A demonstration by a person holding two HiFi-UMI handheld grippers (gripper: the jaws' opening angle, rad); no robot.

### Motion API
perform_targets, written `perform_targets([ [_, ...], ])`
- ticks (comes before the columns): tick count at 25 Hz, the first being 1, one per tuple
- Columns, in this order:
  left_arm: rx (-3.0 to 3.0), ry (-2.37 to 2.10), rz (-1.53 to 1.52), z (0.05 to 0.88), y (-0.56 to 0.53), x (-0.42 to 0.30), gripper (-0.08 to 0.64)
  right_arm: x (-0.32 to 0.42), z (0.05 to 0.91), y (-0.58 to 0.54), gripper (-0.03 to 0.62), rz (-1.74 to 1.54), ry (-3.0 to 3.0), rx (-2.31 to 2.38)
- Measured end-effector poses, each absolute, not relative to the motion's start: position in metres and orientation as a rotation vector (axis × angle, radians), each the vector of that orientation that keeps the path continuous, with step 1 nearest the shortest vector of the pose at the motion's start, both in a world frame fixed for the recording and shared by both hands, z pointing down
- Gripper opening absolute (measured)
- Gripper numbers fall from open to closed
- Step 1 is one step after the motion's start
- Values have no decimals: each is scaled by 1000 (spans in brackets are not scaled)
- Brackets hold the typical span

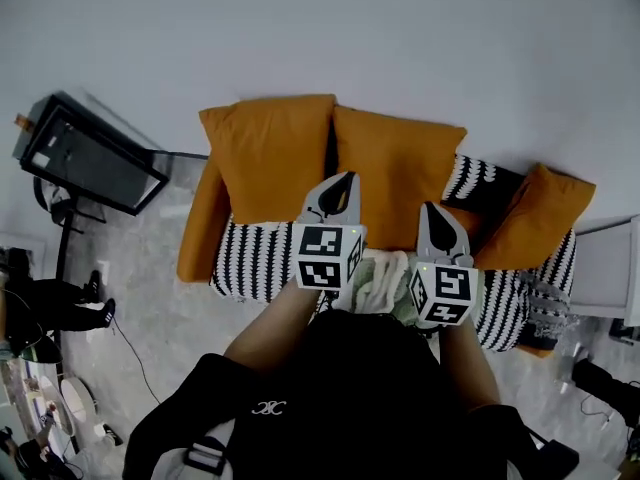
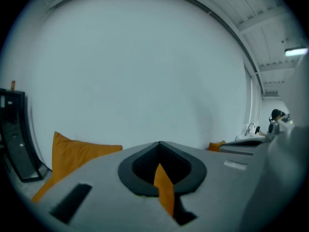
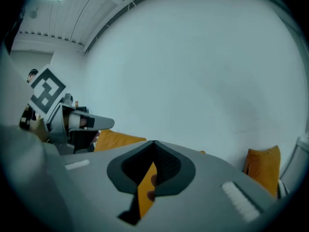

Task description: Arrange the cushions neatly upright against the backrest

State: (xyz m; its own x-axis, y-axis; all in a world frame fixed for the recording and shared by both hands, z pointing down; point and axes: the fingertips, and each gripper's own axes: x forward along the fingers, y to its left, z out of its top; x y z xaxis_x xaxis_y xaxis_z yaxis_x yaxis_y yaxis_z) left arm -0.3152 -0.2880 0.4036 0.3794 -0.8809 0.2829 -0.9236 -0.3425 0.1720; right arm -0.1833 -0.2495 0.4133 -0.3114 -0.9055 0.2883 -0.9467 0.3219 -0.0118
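Both tools empty, jaws together: left gripper (image 1: 344,180) and right gripper (image 1: 433,209) hover above the sofa's (image 1: 250,260) front edge. Left cushion (image 1: 270,153) and middle cushion (image 1: 395,168) stand against the sofa's backrest. Third cushion (image 1: 535,218) leans crooked at the sofa's right end. Probably best: open the right jaws, pinch its top edge, then stand it square beside the middle cushion.

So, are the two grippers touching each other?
Apart. The head view shows the left gripper and the right gripper side by side, with orange cushion plainly visible between their tips.
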Motion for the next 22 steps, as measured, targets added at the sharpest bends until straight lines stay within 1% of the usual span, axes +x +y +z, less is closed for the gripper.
perform_targets([
  [5,2430,-1617,197,395,-251,-234,8,-132,390,-237,9,207,-2398,1749],
  [9,2481,-1603,239,395,-225,-191,8,-99,395,-215,9,259,-2403,1754],
  [14,2475,-1561,202,395,-220,-166,6,-78,401,-203,9,289,-2425,1734],
  [22,2468,-1590,221,397,-209,-155,8,-75,401,-195,9,286,-2475,1679],
])
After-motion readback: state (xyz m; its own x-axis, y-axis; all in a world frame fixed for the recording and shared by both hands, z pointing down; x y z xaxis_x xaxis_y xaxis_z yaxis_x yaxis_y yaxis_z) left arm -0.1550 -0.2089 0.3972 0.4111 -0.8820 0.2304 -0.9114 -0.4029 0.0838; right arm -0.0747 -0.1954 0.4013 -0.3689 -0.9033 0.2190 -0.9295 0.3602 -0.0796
